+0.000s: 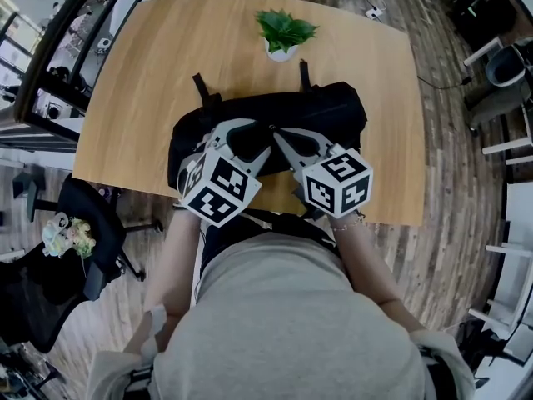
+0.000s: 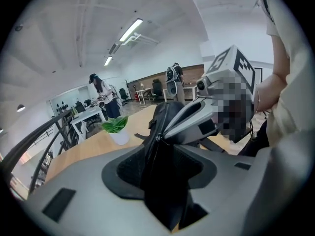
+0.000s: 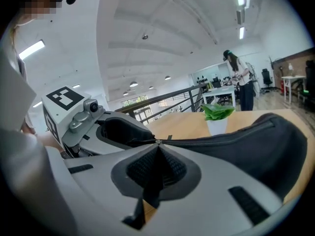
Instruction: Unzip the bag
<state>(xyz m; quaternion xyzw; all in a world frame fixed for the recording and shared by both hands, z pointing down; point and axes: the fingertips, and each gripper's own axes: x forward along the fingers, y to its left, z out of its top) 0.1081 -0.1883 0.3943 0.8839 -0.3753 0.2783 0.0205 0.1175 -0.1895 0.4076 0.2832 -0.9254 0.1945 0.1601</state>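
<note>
Bag (image 1: 333, 115), black and seemingly soft and floppy, lies near the table (image 1: 150, 57) front edge, the left gripper (image 2: 158, 140) pinching a thick fold of its cloth as a brace while the right gripper (image 3: 157, 147), pressed together, nips the small, probably slippery pull (image 3: 157, 142).

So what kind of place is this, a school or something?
Most likely an open office or workshop, not a home. There are office chairs beside a big wooden table, long strip lights on the ceiling, and farther back a white desk with a person standing at it.
</note>
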